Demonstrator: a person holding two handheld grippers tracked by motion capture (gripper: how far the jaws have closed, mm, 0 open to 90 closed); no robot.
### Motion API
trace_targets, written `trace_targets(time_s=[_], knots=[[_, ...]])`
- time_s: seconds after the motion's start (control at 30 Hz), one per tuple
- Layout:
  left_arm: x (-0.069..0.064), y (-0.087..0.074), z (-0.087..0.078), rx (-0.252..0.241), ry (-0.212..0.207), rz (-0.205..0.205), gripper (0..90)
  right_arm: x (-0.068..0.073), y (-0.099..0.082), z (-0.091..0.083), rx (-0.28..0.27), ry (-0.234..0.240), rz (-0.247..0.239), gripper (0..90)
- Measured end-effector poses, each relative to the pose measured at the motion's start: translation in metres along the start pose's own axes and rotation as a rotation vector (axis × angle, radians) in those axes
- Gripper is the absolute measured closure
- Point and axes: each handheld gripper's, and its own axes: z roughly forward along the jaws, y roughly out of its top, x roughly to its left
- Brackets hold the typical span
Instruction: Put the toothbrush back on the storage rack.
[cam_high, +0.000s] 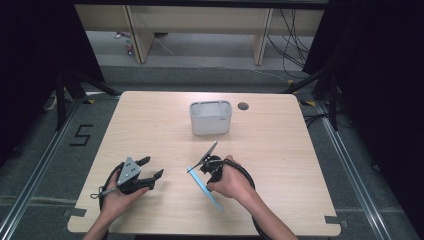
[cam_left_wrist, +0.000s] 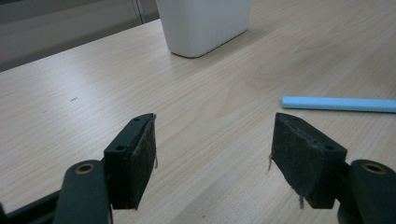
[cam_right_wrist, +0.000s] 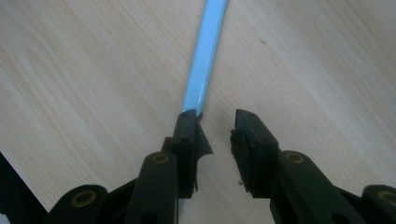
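On table (cam_high: 150, 125), blue stick (cam_high: 212, 196) lies flat, long axis diagonal; right hand-held gripper (cam_right_wrist: 217, 128) released, 1 jaw touching.

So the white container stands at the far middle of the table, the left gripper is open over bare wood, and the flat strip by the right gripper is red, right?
Not quite: the strip is light blue, as the right gripper view shows. The white container, the left gripper and the right gripper are as you say.
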Motion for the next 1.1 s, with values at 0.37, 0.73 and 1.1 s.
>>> trace_targets(time_s=[0.37, 0.73, 1.1], knots=[[0.000, 0.000, 0.000, -0.011, -0.005, -0.001, 30.3, 0.009, 0.011, 0.009, 0.043, -0.025, 0.004, 69.3], [0.000, 0.000, 0.000, -0.008, -0.007, 0.000, 30.2, 0.011, 0.018, 0.017, 0.093, -0.041, -0.028, 69.2], [0.000, -0.001, 0.000, -0.011, -0.006, -0.003, 30.2, 0.016, 0.020, 0.024, 0.119, -0.054, -0.051, 72.3]])
